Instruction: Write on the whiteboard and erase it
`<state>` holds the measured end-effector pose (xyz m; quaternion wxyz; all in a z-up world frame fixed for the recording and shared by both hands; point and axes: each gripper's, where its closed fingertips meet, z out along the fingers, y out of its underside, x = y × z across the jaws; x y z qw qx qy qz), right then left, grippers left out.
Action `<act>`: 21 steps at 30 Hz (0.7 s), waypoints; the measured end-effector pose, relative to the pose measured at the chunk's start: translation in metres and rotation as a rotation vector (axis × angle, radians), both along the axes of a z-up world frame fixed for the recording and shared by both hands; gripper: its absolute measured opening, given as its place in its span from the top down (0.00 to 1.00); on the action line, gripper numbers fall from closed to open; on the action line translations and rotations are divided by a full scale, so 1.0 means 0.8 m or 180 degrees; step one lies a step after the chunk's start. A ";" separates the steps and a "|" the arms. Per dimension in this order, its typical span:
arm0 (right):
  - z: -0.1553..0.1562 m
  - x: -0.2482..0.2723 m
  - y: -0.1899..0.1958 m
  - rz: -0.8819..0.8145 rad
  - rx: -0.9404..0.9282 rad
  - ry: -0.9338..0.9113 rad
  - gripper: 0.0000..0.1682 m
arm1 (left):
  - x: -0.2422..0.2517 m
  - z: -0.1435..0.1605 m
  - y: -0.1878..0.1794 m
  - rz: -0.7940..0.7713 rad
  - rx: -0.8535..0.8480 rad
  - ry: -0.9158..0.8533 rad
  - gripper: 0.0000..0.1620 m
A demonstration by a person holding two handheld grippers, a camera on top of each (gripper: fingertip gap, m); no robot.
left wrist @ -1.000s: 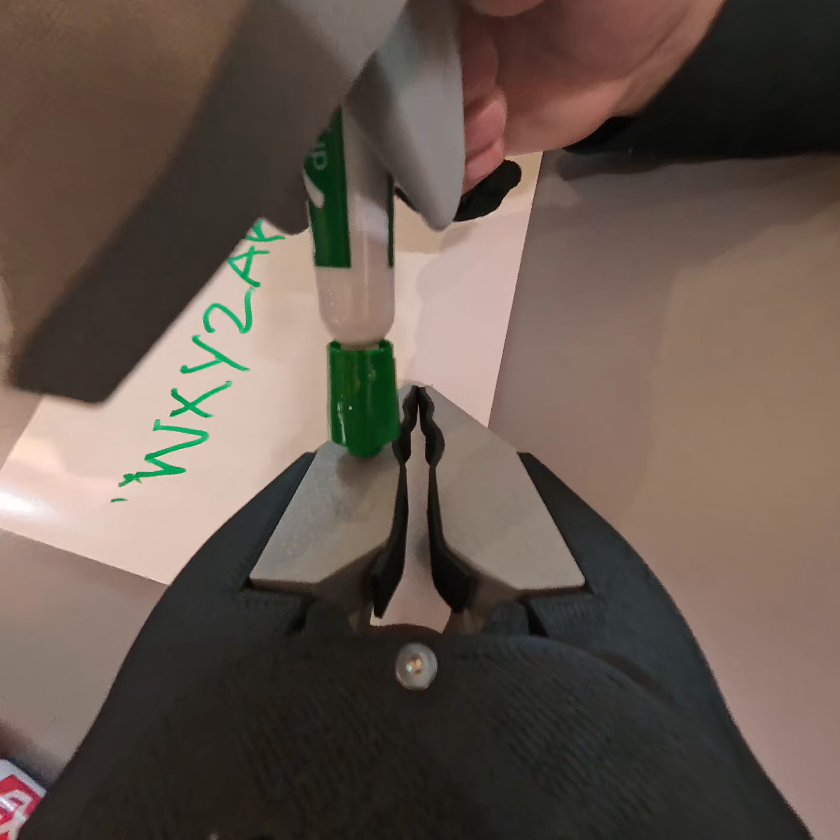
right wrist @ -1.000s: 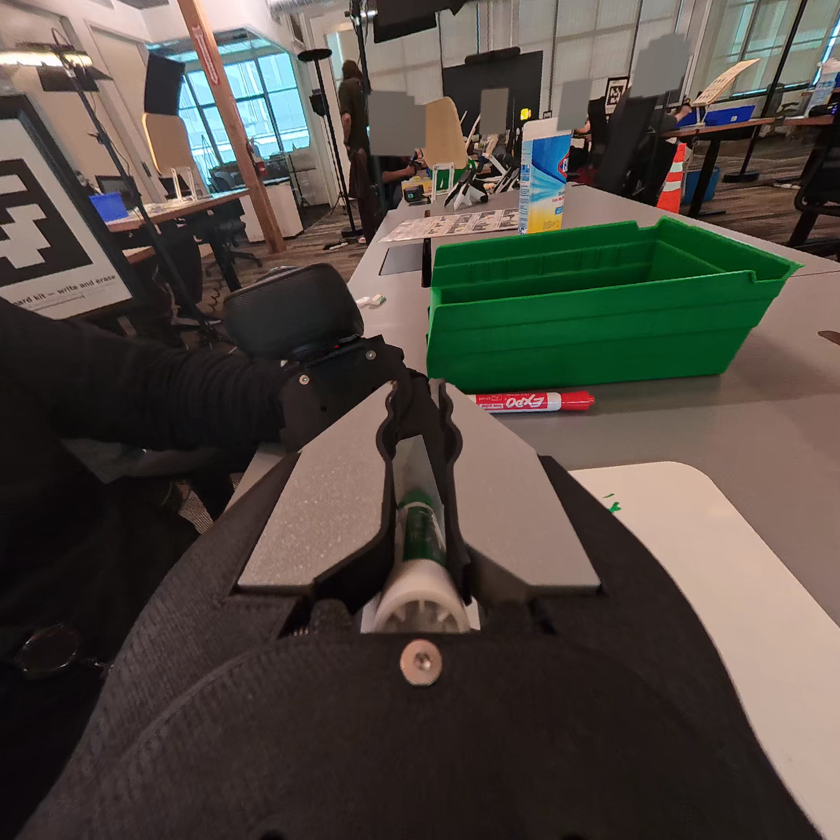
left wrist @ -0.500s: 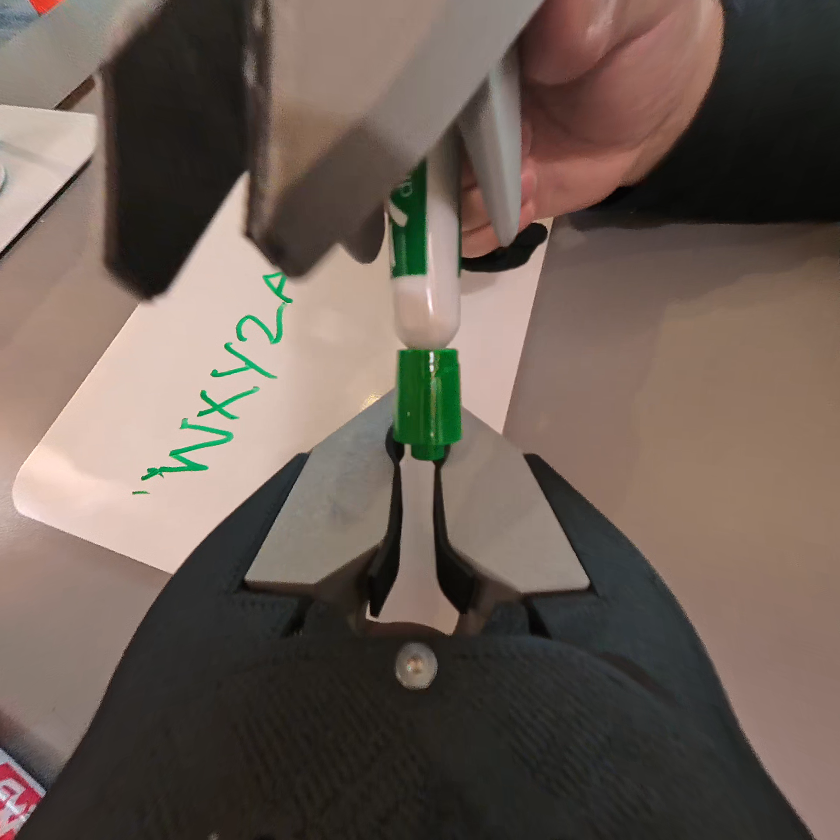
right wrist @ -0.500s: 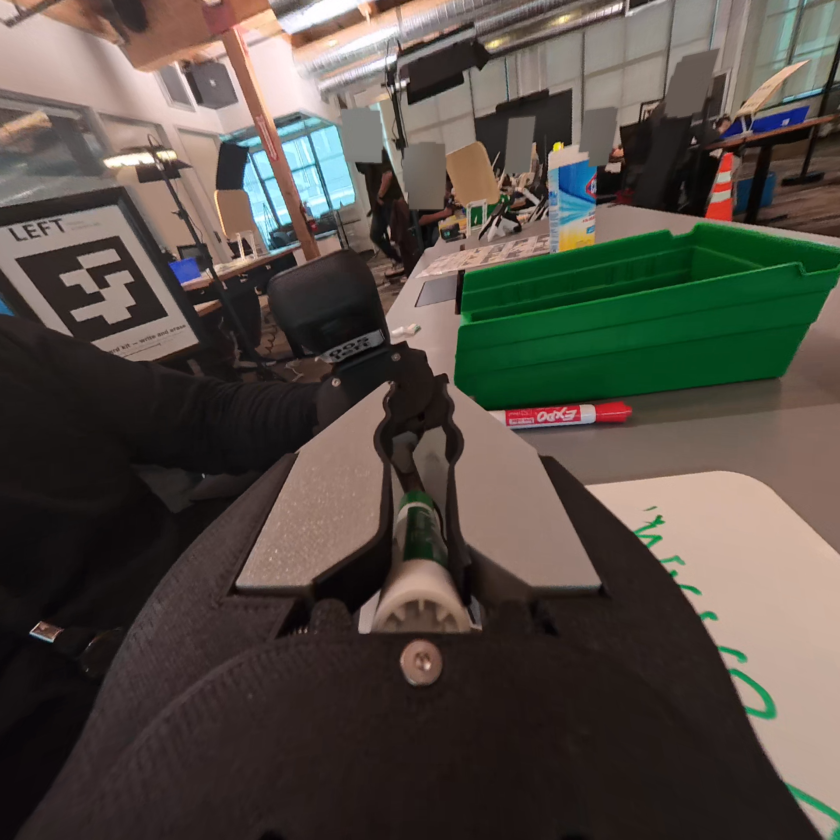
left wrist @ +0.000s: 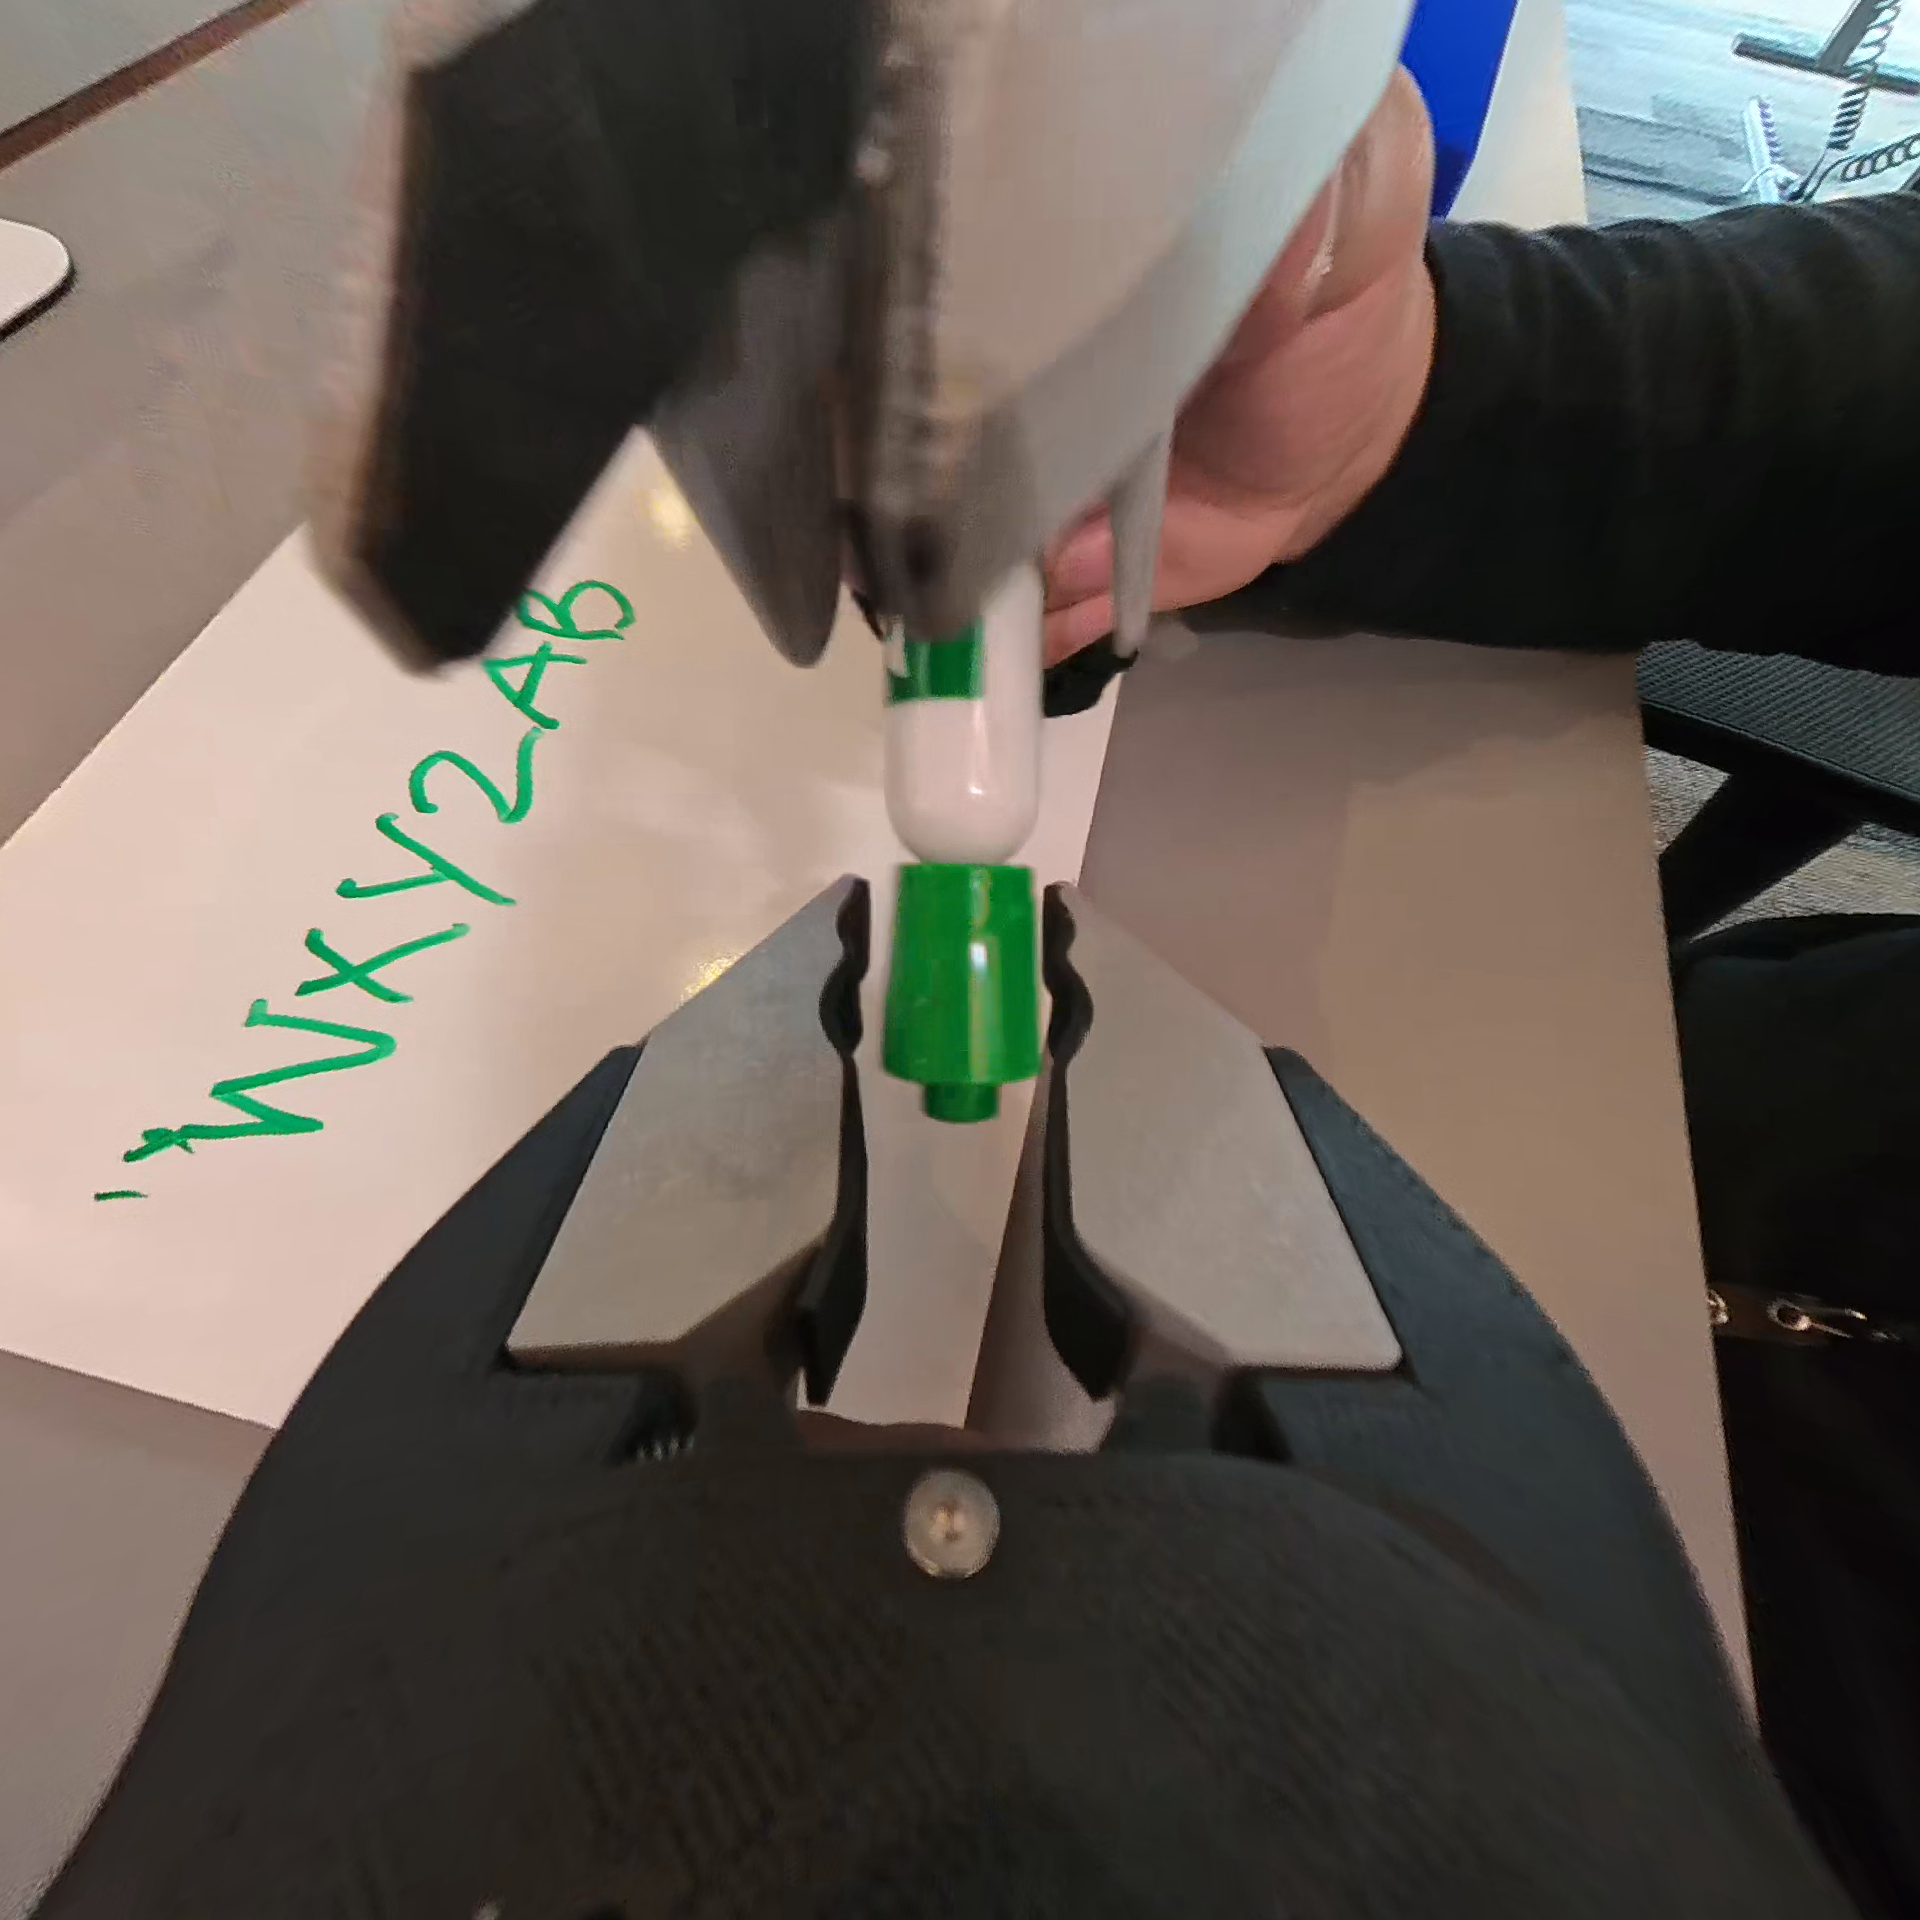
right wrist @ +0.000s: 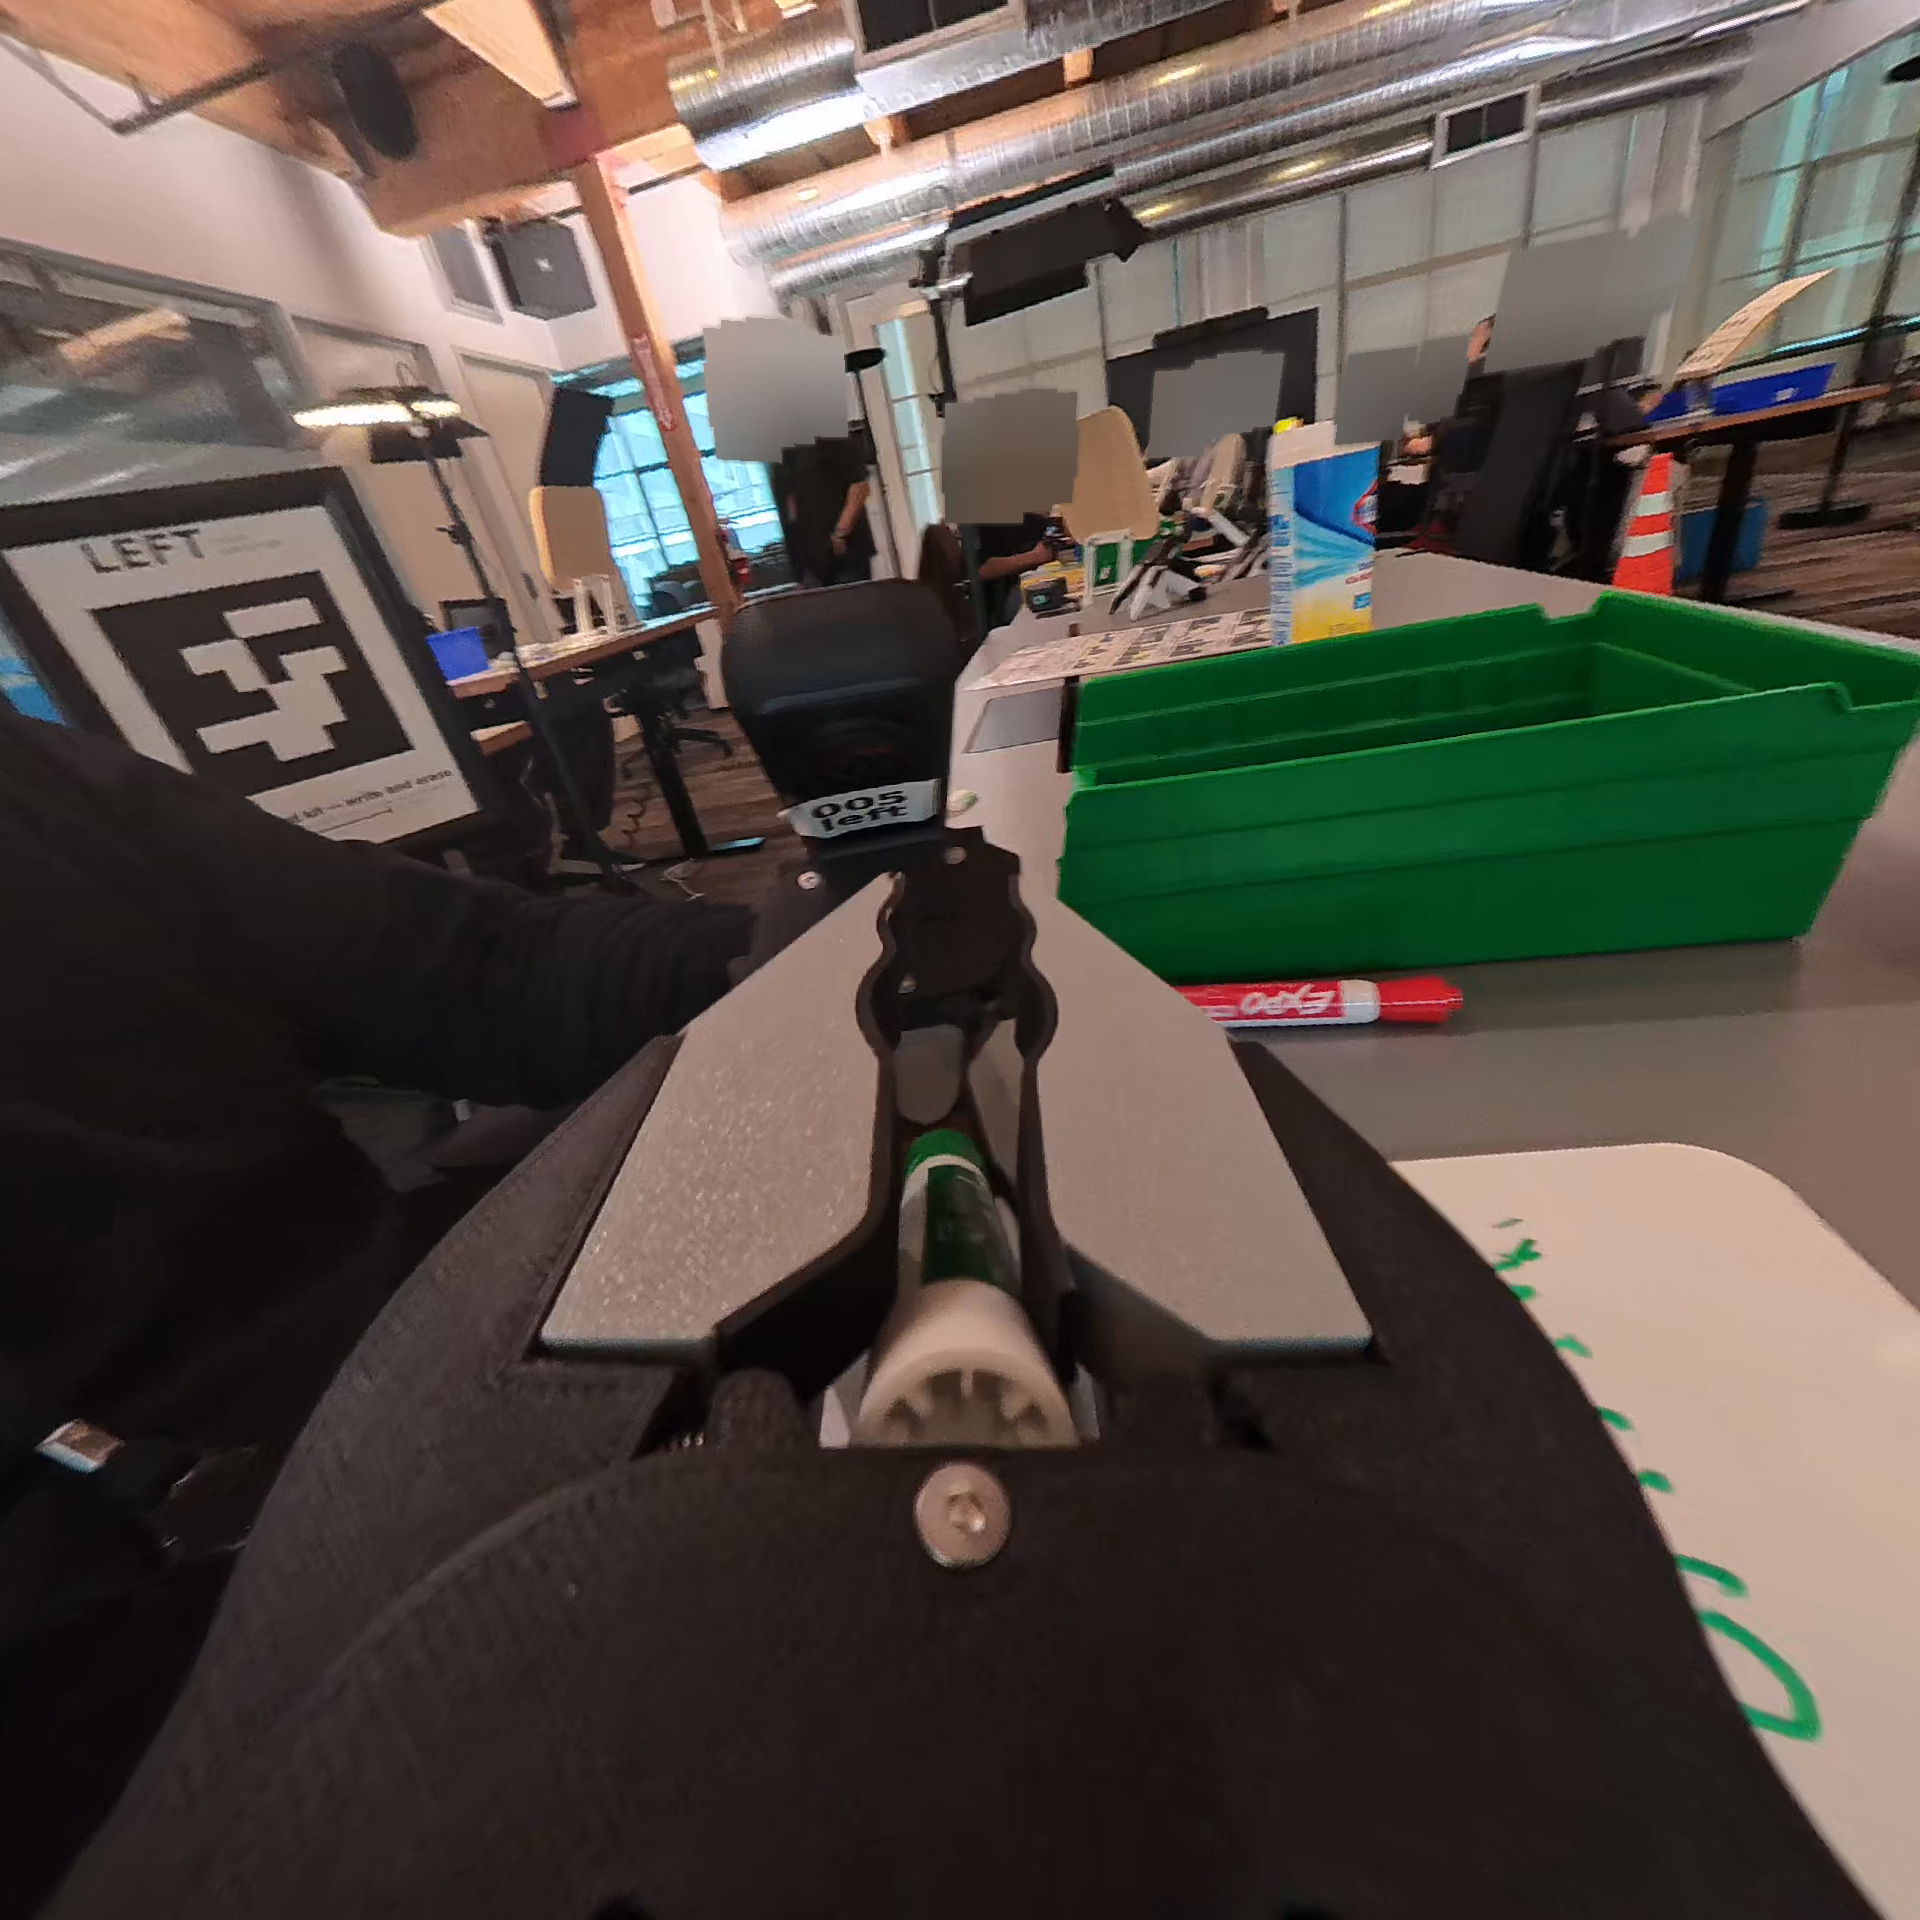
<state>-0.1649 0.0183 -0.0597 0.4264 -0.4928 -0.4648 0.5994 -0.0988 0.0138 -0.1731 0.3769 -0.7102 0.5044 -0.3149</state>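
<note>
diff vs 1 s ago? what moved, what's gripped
The left gripper opened, and the green cap of the marker went from beside its shut tips to between its fingers; contact unclear. The right gripper stayed shut on the marker. Whiteboard writing unchanged.

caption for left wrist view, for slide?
Left tool open around green marker cap; right tool holds marker above whiteboard.
</note>
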 end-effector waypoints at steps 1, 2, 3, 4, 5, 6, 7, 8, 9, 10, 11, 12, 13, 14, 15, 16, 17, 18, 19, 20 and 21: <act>-0.001 0.000 -0.005 0.0111 -0.0051 -0.0003 0.92 | 0.000 0.001 -0.001 -0.0016 -0.0002 -0.0012 0.79; -0.003 0.000 -0.007 0.0172 -0.0071 -0.0032 0.92 | 0.001 0.002 -0.002 -0.0032 -0.0011 -0.0032 0.78; -0.008 -0.002 -0.008 0.0176 -0.0042 -0.0091 0.91 | 0.001 0.003 -0.003 -0.0034 -0.0005 -0.0051 0.81; -0.013 -0.003 -0.006 0.0118 0.0025 -0.0142 0.91 | 0.001 0.004 -0.003 -0.0045 0.0014 -0.0070 0.91; -0.016 -0.005 -0.006 0.0076 0.0095 -0.0166 0.91 | 0.001 0.005 -0.004 -0.0061 0.0026 -0.0083 0.92; -0.015 -0.006 -0.008 0.0076 0.0119 -0.0157 0.91 | 0.000 0.006 -0.004 -0.0065 0.0029 -0.0093 0.92; -0.013 -0.007 -0.007 0.0049 0.0136 -0.0144 0.91 | -0.001 0.008 -0.003 -0.0062 0.0032 -0.0126 0.92; -0.012 -0.007 -0.006 0.0012 0.0156 -0.0125 0.91 | -0.001 0.009 -0.002 -0.0056 0.0041 -0.0136 0.92; -0.011 -0.008 -0.006 -0.0005 0.0174 -0.0116 0.91 | -0.003 0.008 0.000 -0.0033 0.0072 -0.0105 0.92; -0.013 -0.008 -0.006 -0.0007 0.0176 -0.0141 0.91 | -0.004 0.006 0.002 -0.0019 0.0124 -0.0055 0.93; -0.016 -0.009 -0.006 0.0015 0.0169 -0.0193 0.90 | -0.005 0.004 0.002 -0.0026 0.0142 -0.0011 0.93; -0.020 -0.009 -0.006 0.0043 0.0151 -0.0265 0.89 | -0.005 0.003 0.001 -0.0030 0.0137 0.0010 0.93; -0.024 -0.009 -0.006 0.0073 0.0128 -0.0351 0.87 | -0.005 0.002 0.001 -0.0037 0.0126 0.0016 0.93; -0.028 -0.007 -0.005 0.0084 0.0123 -0.0436 0.84 | -0.006 0.001 0.001 -0.0045 0.0098 0.0029 0.93; -0.030 -0.005 -0.002 0.0064 0.0158 -0.0519 0.82 | -0.007 0.000 0.001 -0.0044 0.0085 0.0046 0.93; -0.034 -0.001 0.001 0.0028 0.0233 -0.0615 0.80 | -0.009 -0.001 0.002 -0.0039 0.0097 0.0059 0.93; -0.038 0.004 0.004 0.0011 0.0308 -0.0726 0.80 | -0.009 -0.002 0.001 -0.0045 0.0093 0.0080 0.93; -0.044 0.009 0.003 0.0045 0.0364 -0.0843 0.80 | -0.010 -0.004 0.001 -0.0037 0.0089 0.0105 0.93; -0.054 0.015 -0.001 0.0139 0.0405 -0.1008 0.82 | -0.011 -0.006 0.002 -0.0035 0.0092 0.0138 0.93; -0.066 0.022 -0.007 0.0256 0.0433 -0.1209 0.83 | -0.011 -0.008 0.001 -0.0044 0.0093 0.0172 0.93; -0.078 0.028 -0.011 0.0335 0.0477 -0.1382 0.87 | -0.012 -0.009 0.000 -0.0058 0.0092 0.0201 0.93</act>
